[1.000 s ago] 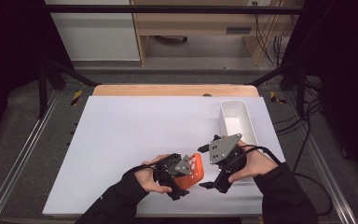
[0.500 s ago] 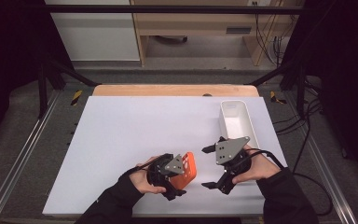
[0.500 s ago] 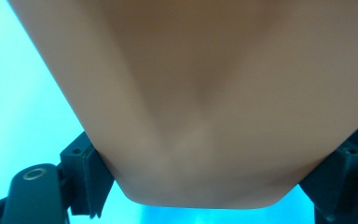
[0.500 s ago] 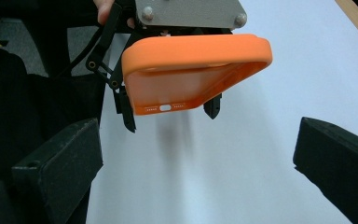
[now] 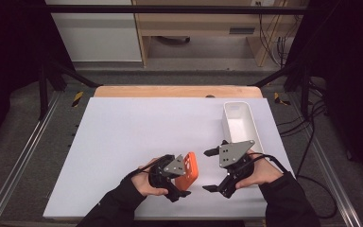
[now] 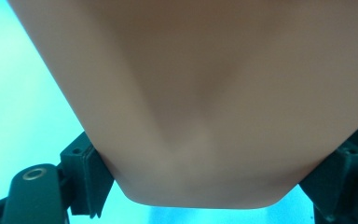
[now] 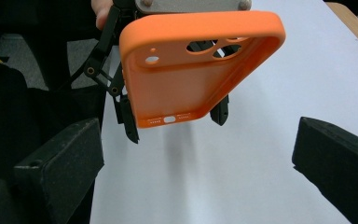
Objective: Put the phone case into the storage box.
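Observation:
An orange phone case (image 5: 189,170) hangs just above the white table, and my left gripper (image 5: 184,178) is shut on its long edges. In the left gripper view the case (image 6: 205,93) is a close blur pinched between the black pads (image 6: 91,177). The right gripper view looks into the case's hollow side (image 7: 182,84), with its camera cut-outs on top and the left gripper's fingers (image 7: 127,119) behind it. My right gripper (image 5: 208,170) is open a short way to the right of the case and faces it. Its jaws (image 7: 196,158) have just closed slightly, with nothing between them.
A long white tray (image 5: 254,124) lies on the white table top (image 5: 137,132) at the right, just beyond my right hand. A wooden strip (image 5: 170,91) borders the far edge. Metal rails run along both sides of the table.
My right gripper has drawn back to the right from the orange case, leaving a gap. The left gripper keeps hold of the case and has barely moved.

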Motion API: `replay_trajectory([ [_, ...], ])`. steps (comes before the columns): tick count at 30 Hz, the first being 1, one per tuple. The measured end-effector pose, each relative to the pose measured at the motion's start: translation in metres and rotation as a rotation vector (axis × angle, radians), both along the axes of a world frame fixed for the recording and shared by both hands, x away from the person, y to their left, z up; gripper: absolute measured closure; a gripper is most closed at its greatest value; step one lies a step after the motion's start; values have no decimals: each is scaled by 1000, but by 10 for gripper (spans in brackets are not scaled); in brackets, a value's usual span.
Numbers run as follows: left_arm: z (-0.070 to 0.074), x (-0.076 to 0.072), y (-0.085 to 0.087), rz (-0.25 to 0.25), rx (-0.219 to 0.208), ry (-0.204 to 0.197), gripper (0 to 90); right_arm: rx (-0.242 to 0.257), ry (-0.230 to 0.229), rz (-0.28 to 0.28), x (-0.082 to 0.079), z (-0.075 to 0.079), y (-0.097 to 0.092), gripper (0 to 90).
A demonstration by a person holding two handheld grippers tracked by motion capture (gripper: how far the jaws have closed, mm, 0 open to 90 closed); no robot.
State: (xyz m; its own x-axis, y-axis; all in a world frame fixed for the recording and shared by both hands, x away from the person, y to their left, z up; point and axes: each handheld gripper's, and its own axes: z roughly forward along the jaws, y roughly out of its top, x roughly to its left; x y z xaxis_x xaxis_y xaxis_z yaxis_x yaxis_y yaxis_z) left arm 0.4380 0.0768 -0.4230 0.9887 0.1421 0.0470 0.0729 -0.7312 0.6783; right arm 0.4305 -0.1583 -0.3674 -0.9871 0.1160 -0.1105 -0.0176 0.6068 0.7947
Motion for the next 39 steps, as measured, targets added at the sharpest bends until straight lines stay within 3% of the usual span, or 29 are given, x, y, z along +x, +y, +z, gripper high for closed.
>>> replay_trajectory([
  [16,8,0,-2,-15,-79,0,156,38,14,8,-1,1,2,29],
  [39,17,2,-18,-62,-126,18,156,63,31,23,-1,2,1,29],
])
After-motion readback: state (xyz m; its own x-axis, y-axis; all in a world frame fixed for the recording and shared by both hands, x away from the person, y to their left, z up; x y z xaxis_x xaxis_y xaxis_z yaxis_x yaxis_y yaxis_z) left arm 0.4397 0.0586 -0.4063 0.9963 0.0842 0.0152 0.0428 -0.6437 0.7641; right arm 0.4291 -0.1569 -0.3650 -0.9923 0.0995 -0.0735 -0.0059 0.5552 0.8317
